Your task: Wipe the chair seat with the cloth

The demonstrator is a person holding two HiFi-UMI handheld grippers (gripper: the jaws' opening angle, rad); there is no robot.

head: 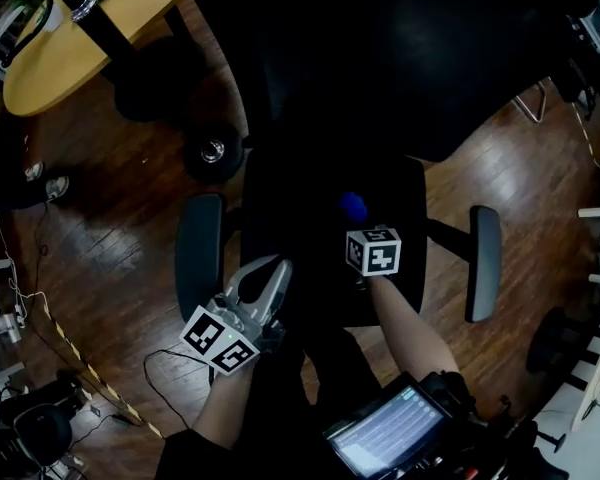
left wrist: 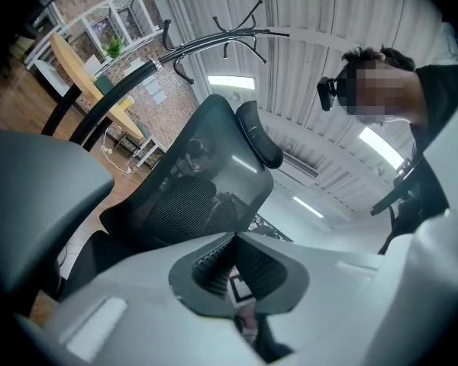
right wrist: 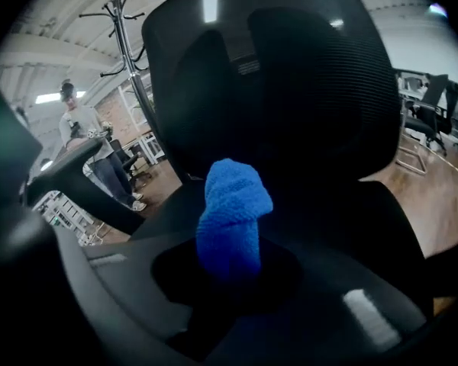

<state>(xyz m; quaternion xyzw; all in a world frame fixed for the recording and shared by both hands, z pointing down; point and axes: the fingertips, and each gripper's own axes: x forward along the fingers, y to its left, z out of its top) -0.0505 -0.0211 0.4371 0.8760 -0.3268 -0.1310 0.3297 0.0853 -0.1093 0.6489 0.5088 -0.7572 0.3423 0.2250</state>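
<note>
Cloth (right wrist: 230, 218) is blue and bunched into a roll. The right gripper (right wrist: 229, 269) has it clenched between its jaws, with the free end sticking out past the tips. It sits over the middle of the chair seat (head: 300, 218), toward the far side near the backrest (head: 410, 58). I can't tell whether it is touching or just above the seat.

My read is that the protruding wad is there so fabric meets the seat, not jaw plastic.

Left gripper (head: 263, 278) sits at the near left edge of the seat, beside the left armrest (head: 200, 253). Its jaws are pressed together on nothing, and its view tilts up at the backrest and ceiling. It is probably parked clear of the wipe path.

The seat is dark and matte, too dark to see dirt or a wiped track, so I can't judge progress. The right armrest (head: 485, 263) is well clear of the cloth.

Room:
- dark wood floor (head: 110, 228) with a cable loop near left
- yellow round table (head: 70, 48) far left
- coat rack (right wrist: 126, 44) behind the chair
- a person (right wrist: 80, 128) standing well apart to the left
- lit screen (head: 385, 433) at the near edge
</note>
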